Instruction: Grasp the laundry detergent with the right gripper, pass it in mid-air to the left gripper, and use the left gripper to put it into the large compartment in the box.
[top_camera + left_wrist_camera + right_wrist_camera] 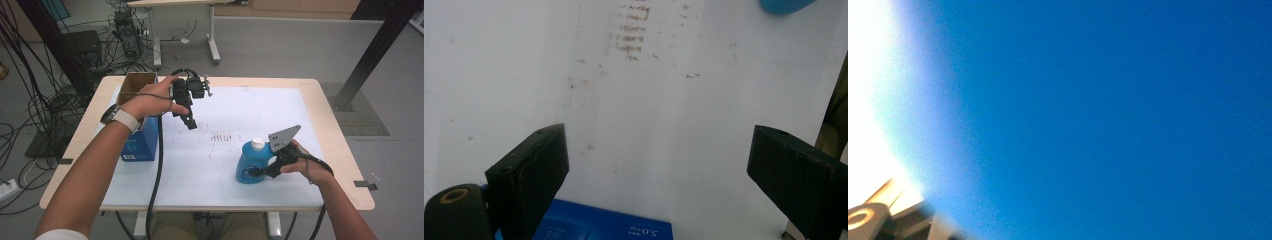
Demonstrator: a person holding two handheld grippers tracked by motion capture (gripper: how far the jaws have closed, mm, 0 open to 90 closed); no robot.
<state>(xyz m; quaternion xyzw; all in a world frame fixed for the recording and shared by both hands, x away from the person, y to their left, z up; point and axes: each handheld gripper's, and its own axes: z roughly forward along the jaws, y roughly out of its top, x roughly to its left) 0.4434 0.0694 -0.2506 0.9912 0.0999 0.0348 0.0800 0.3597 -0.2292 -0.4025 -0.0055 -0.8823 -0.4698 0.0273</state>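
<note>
Blue plastic, smooth and translucent, presses right up against the right gripper view: the blue bottle (pixel 1108 110) sits so close to that camera that its curved side is all blur. From the high view the blue bottle (pixel 251 162) stands upright on the near right of the table, squat and rounded with a white cap, and the right gripper (pixel 261 171) is set against its lower body. Its jaws look closed around the bottle, though the contact itself is too small to be sure of.

By my judgement the step in hand is taking hold of the bottle; the next move calls for a firm, level squeeze on a slick, rounded wall that could slip or tip, then a lift.

Further left and farther back, the left gripper (pixel 190 121) hangs above the table with its black, blocky jaws spread wide and holding nothing. Beneath that forearm stands a blue box (pixel 141 145), sharp-edged cardboard, its brown open top towards the far side. A white, matte sheet (pixel 250 107), scuffed with brown marks, covers the wooden table (pixel 327 125).
</note>
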